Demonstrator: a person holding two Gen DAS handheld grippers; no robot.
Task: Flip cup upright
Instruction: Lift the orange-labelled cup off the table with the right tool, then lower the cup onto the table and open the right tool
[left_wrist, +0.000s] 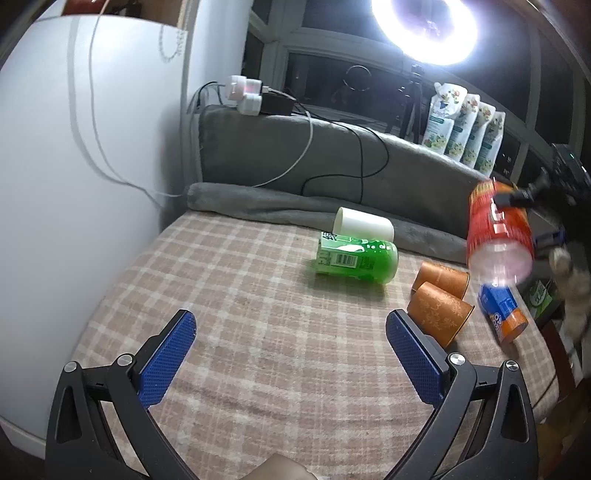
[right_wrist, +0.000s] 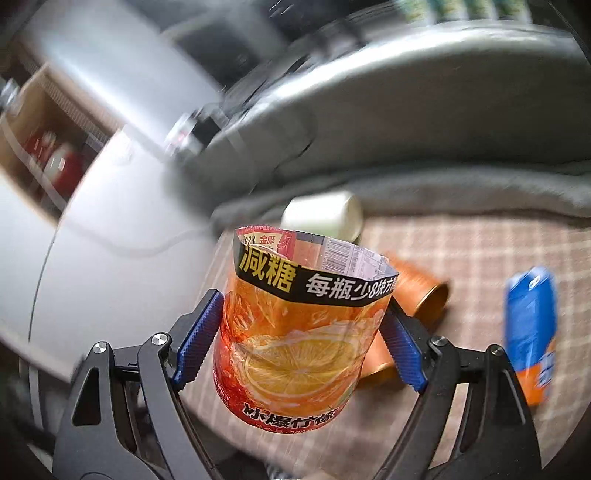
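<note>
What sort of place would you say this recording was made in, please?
Most likely a room in someone's home, with filming gear set up. The cups lie on a plaid blanket backed by a grey cushion, refill pouches line a dark window, and a ring light shines above.

Plaid blanket (left_wrist: 258, 332) bare ahead of left gripper (left_wrist: 290, 354); green can (left_wrist: 356, 258) at 12, orange cups (left_wrist: 439, 299) and blue can (left_wrist: 504, 314) crowd 2 o'clock.

Ring light (left_wrist: 424, 29) lit; refill pouches (left_wrist: 461, 125) behind grey blanket (left_wrist: 295, 155).
</note>
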